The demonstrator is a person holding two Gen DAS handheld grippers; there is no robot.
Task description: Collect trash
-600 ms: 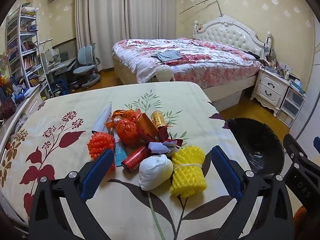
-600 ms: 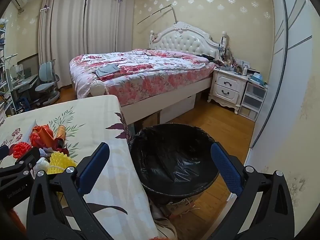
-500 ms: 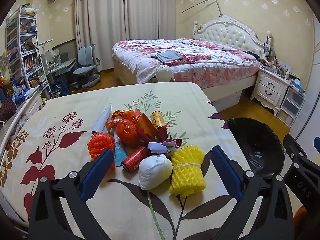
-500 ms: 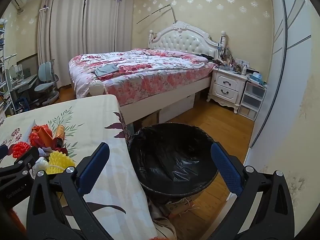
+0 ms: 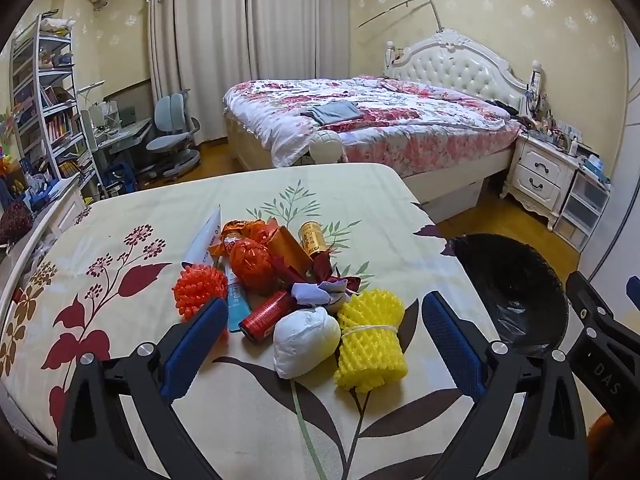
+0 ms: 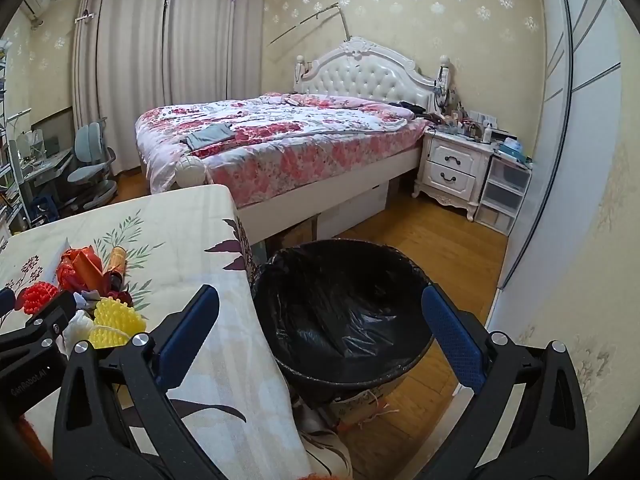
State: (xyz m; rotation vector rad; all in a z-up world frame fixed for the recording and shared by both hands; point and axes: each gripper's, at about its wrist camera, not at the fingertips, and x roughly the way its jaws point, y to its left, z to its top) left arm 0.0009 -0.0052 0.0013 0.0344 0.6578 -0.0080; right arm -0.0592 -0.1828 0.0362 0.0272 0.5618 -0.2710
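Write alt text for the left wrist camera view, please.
A pile of trash, including a yellow foam net and white wad, lies on a floral tablecloth beyond the open, empty left gripper. A black-lined bin stands right; a bed behind.

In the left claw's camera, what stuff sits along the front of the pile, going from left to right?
Orange spiky ball → red can → white wad → yellow foam net → black trash bin, off the table's edge.
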